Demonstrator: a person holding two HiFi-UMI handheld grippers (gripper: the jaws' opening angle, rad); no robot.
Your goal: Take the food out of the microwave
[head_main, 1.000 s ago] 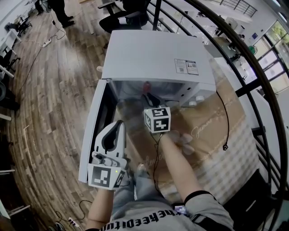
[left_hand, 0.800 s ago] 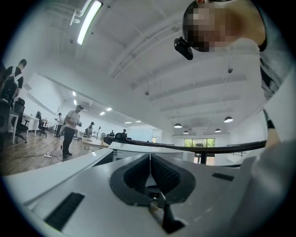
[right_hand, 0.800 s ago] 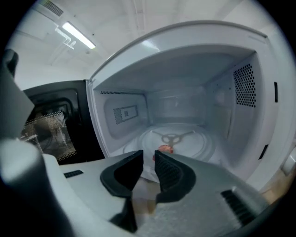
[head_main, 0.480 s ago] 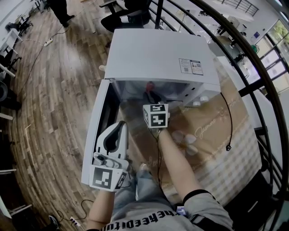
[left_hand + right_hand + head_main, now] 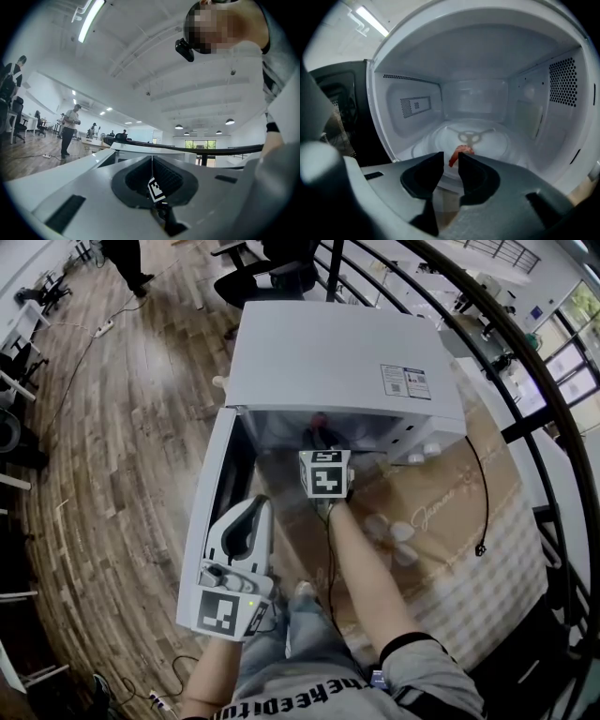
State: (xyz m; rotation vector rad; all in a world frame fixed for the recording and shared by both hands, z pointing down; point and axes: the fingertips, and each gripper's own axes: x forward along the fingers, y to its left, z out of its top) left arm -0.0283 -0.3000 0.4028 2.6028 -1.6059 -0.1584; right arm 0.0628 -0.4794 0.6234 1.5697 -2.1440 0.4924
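Note:
A white microwave stands with its door swung open to the left. A small curled red piece of food lies on the glass turntable; in the head view the food shows just inside the opening. My right gripper is at the mouth of the cavity, tilted downward. Its jaws have just been opening and stand apart, with the food showing past the tips and untouched. In the head view the right gripper reaches in under its marker cube. My left gripper hovers by the door, its jaws together and empty.
The microwave sits on a table with a brown patterned cloth. A black cord with a plug lies to the right. A dark curved railing runs behind the table. Wooden floor lies at the left, with people far off.
My right gripper has moved forward and a little down into the microwave's opening, and its jaws have spread wider. The left gripper has stayed by the door.

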